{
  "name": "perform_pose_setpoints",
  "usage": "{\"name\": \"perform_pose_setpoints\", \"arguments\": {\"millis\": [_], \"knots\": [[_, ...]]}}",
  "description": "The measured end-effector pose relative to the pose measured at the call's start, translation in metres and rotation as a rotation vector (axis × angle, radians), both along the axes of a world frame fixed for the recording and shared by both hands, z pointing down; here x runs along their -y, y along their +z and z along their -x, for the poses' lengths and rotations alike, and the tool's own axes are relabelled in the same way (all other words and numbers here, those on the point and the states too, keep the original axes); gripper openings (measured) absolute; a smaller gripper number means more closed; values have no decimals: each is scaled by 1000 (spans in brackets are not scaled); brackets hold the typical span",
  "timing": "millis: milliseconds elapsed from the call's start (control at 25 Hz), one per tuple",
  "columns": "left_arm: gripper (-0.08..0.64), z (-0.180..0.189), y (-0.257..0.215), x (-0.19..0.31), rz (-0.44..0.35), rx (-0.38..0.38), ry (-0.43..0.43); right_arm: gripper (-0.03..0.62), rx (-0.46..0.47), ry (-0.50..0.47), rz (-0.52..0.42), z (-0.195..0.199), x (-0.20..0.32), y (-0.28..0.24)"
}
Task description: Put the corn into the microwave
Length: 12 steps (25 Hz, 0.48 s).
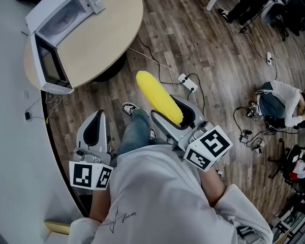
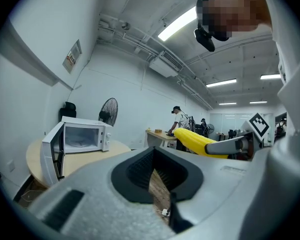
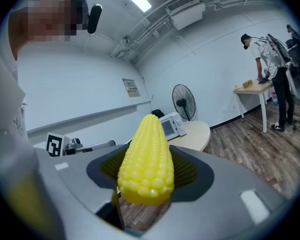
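right tool: jaws spread fairly wide and clamped on the corn, one pad on each side of the cob. In the right gripper view the fat end faces the camera and fills the gap between the jaws.

corn: bright yellow, sticking out well past the jaw tips. In the head view the tapered end points up and left, roughly toward the counter. It hangs over the wooden floor, touching nothing but the tool.

left tool: empty. The jaws are pulled in together at the tips, and only a thin wedge of floor shows between the black pads in the left gripper view. It's held low at the person's left side, apart from the corn.

microwave: white, sitting on the far-left part of the round counter with its door swung wide open. The inside looks empty as far as I can tell. It's well apart from both tools.

other stuff: a white power strip and cables are on the floor just past the corn. There's a standing fan behind the counter, and someone leaning over a desk in the background.
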State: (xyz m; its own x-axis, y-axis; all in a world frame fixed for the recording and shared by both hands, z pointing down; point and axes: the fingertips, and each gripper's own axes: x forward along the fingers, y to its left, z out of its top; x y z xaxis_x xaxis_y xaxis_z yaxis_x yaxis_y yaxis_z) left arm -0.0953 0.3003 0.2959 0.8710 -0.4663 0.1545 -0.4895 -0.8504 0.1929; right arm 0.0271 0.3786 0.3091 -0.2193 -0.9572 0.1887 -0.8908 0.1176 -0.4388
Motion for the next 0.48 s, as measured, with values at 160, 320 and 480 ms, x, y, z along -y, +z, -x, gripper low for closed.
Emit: {"name": "perform_pose_setpoints", "arguments": {"millis": [160,320,480], "knots": [[-2,-13,5,25,23,-12,-8,264,-16,-15,-3,-10,27,-1],[-2,-22,2,55,15,-27,-23,264,-28,-52,-7,-18,64,-3],[-2,-23,0,94,17,-22,-45,264,-23,-77,-5,-21,105,-5]]}}
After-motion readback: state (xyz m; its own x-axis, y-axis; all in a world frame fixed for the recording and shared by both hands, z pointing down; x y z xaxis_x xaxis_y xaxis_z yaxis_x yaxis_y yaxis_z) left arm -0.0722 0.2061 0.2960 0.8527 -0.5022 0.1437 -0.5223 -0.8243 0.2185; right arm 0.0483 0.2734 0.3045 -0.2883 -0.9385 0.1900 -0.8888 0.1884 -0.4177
